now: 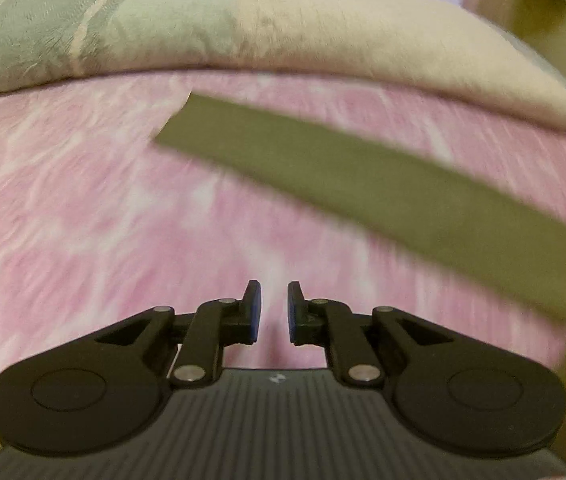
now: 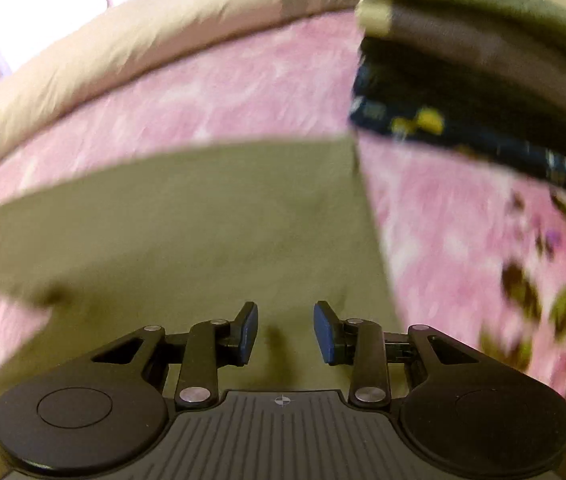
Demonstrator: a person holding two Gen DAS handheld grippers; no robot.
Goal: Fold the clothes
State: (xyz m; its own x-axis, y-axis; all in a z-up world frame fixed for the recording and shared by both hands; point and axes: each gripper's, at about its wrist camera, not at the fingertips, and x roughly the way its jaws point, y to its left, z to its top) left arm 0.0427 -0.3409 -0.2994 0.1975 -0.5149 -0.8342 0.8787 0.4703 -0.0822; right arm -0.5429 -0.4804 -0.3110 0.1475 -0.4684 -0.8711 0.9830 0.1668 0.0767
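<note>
My left gripper (image 1: 274, 306) is barely parted and empty over the pink bedspread (image 1: 83, 208), jaws easing apart; my right gripper (image 2: 286, 330) is spread above the olive garment (image 2: 203, 216). I judge I'm between folds; next, pinch its near edge.

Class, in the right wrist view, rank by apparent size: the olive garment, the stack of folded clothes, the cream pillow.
1. olive garment, though nearness to the camera inflates it.
2-3. stack of folded clothes and cream pillow look alike; unranked.
</note>
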